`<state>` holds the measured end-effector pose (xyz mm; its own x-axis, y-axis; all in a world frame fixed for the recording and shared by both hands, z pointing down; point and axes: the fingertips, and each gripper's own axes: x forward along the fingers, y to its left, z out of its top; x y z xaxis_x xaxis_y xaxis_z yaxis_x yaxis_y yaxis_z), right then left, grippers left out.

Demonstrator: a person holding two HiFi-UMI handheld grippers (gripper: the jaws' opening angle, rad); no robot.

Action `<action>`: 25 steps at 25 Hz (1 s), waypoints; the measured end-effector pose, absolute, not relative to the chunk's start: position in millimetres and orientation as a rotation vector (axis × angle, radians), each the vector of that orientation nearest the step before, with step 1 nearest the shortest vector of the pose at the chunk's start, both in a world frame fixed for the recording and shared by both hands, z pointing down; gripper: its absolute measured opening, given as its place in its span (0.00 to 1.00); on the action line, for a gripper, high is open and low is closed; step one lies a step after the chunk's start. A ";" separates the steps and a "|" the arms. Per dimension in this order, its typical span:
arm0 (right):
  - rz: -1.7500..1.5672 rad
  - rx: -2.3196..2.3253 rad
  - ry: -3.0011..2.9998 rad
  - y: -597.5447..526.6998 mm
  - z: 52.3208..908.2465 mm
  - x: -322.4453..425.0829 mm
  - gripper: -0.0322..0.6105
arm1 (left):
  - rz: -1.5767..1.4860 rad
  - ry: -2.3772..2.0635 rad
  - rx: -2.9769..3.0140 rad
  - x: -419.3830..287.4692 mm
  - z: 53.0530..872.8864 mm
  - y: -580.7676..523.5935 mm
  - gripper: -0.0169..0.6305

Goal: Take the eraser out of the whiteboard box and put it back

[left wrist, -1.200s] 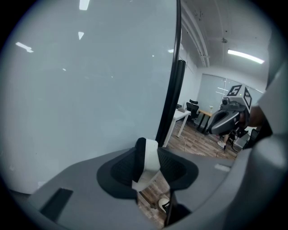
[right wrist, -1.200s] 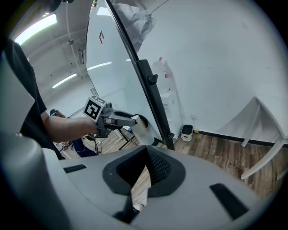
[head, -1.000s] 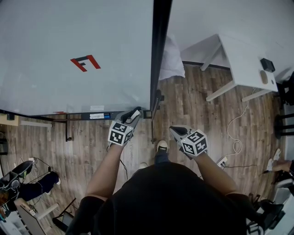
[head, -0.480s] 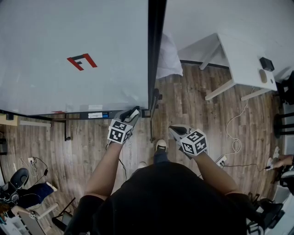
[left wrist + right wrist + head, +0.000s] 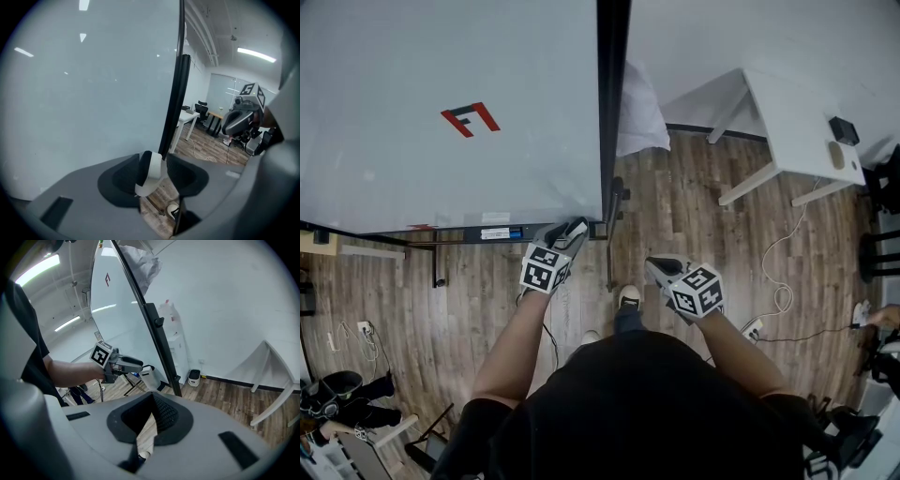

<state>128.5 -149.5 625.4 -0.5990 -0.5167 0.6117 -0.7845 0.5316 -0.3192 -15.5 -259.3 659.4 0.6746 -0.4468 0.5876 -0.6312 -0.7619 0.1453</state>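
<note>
Between the jaws of the left hand-held gripper (image 5: 572, 232) sits the eraser (image 5: 150, 171), pinched, by the right end of the whiteboard box (image 5: 502, 234) at the whiteboard's (image 5: 450, 112) lower right corner. Nothing has shifted this past second; it looks out, not yet returned. The right hand-held gripper (image 5: 151, 401) is pressed together, empty.

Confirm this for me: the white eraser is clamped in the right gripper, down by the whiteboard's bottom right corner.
Wrong gripper. The white eraser is clamped in the left gripper, down by the whiteboard's bottom right corner. The left gripper view shows it between that gripper's jaws; the right gripper's jaws are together on nothing.
</note>
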 end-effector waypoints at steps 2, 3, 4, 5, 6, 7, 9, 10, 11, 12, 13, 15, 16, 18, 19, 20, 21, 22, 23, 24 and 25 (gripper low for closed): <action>0.799 1.058 -2.330 -147.7 623.3 127.2 0.04 | 0.763 -0.857 2.557 -17.1 656.5 -256.5 0.32; 0.795 1.055 -2.331 -146.7 622.5 126.4 0.04 | 0.760 -0.861 2.558 -18.3 655.2 -255.0 0.32; 0.791 1.053 -2.333 -145.7 621.8 125.6 0.04 | 0.757 -0.866 2.558 -20.1 653.8 -253.5 0.32; 0.788 1.051 -2.334 -144.8 621.0 124.7 0.04 | 0.754 -0.871 2.556 -22.2 652.4 -252.0 0.32; 0.786 1.050 -2.336 -143.8 620.3 123.9 0.04 | 0.752 -0.875 2.554 -24.3 650.9 -250.5 0.32; 0.785 1.049 -2.338 -142.6 619.5 122.9 0.04 | 0.749 -0.879 2.552 -26.2 649.3 -248.7 0.32; 0.780 1.046 -2.343 -140.5 617.7 119.9 0.04 | 0.745 -0.887 2.552 -29.9 645.9 -244.8 0.32; 0.778 1.043 -2.346 -139.6 616.8 117.8 0.04 | 0.742 -0.890 2.552 -31.8 644.4 -242.7 0.32; 0.774 1.040 -2.350 -138.8 615.7 115.5 0.04 | 0.740 -0.894 2.553 -33.8 643.0 -240.6 0.32; 0.770 1.036 -2.353 -138.1 614.6 113.0 0.04 | 0.738 -0.898 2.552 -36.0 641.9 -238.3 0.32; 0.765 1.032 -2.357 -137.2 613.2 110.6 0.04 | 0.736 -0.902 2.551 -38.2 640.8 -235.9 0.32; 0.754 1.025 -2.363 -135.5 610.1 106.3 0.04 | 0.732 -0.910 2.551 -43.0 638.7 -231.0 0.32; 0.748 1.023 -2.366 -134.7 608.3 104.3 0.04 | 0.732 -0.915 2.550 -45.7 637.7 -228.5 0.32; 0.736 1.021 -2.372 -133.4 604.4 100.9 0.04 | 0.735 -0.924 2.546 -51.9 636.1 -223.5 0.32; 0.730 1.020 -2.374 -132.4 602.7 99.6 0.04 | 0.737 -0.929 2.543 -55.0 635.7 -220.6 0.32; 0.726 1.019 -2.376 -131.1 601.2 98.8 0.04 | 0.738 -0.933 2.540 -58.0 635.5 -217.4 0.32; 0.723 1.021 -2.377 -129.8 600.0 98.4 0.04 | 0.739 -0.936 2.538 -60.9 635.5 -214.2 0.32; 0.722 1.024 -2.377 -128.6 598.7 98.3 0.04 | 0.740 -0.938 2.535 -63.6 635.7 -211.0 0.32; 0.720 1.030 -2.378 -127.6 597.4 98.5 0.04 | 0.740 -0.941 2.533 -66.5 635.8 -208.1 0.32; 0.718 1.035 -2.379 -126.7 595.8 98.4 0.04 | 0.739 -0.945 2.531 -69.6 635.5 -205.4 0.32; 0.714 1.038 -2.380 -125.8 594.3 97.9 0.04 | 0.737 -0.949 2.529 -72.8 634.8 -203.0 0.32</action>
